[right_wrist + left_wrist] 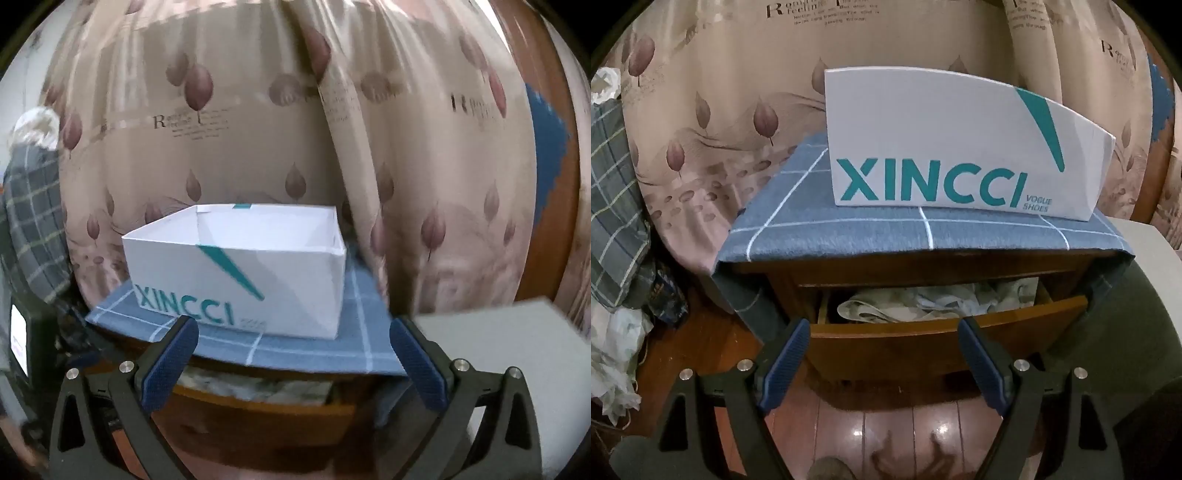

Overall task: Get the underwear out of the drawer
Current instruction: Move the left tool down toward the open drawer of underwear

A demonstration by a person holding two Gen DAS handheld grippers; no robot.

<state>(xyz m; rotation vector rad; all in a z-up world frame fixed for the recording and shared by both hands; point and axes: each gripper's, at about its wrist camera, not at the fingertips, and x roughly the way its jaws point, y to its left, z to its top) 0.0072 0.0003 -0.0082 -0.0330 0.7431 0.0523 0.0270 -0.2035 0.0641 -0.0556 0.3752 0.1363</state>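
A wooden nightstand drawer (945, 332) stands pulled open, and pale crumpled underwear (923, 301) lies inside it. My left gripper (884, 328) is open and empty, level with the drawer's front edge, a little before it. My right gripper (295, 328) is open and empty, higher up, in front of the nightstand top. In the right wrist view the drawer (258, 410) sits below the fingers with the pale cloth (255, 387) partly showing.
A white open XINCCI shoe box (960, 147) (236, 273) stands on the blue checked cloth (849, 229) covering the nightstand top. A patterned curtain (720, 110) hangs behind. Plaid fabric and bags (617, 221) pile at left. A grey surface (498, 343) lies at right.
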